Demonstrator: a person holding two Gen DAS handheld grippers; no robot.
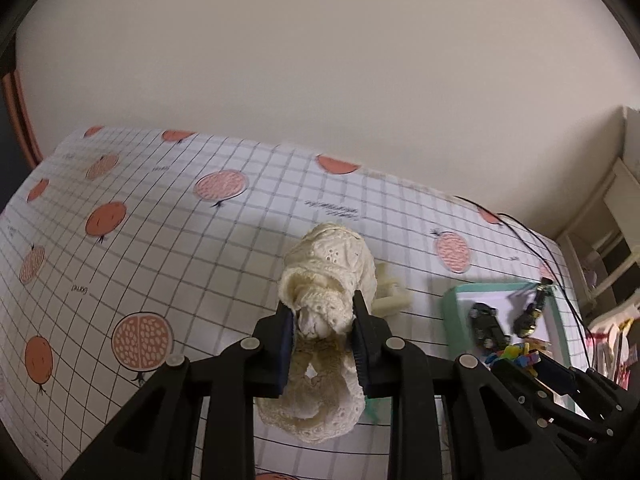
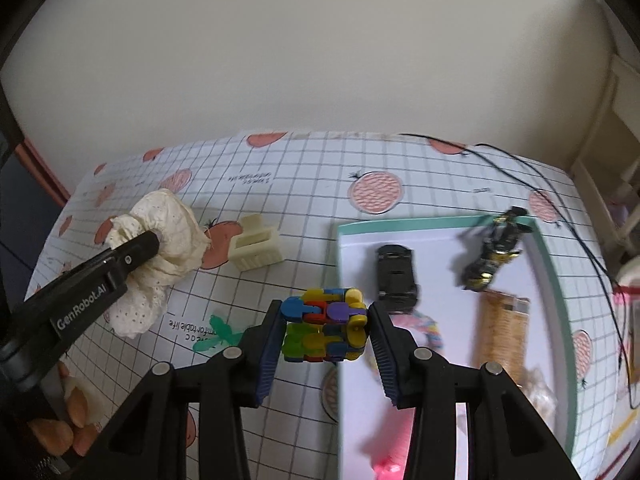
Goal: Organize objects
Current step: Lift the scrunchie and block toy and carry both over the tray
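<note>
Evidently both grippers are carrying loads toward the green-rimmed tray (image 2: 554,280) on the right of the desk (image 2: 304,184), where two toy cars already lie. The right gripper (image 2: 326,330) is clamped on a multicoloured block toy (image 2: 324,326) at the tray's near-left edge; the left gripper (image 1: 322,342) pinches a cream lace scrunchie (image 1: 332,276), lifted above the desk left of the tray.

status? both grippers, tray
Left gripper shut on lace scrunchie, lifted. Right gripper shut on colourful cube at tray edge. Tray holds two toy cars; drop spot clear.
</note>
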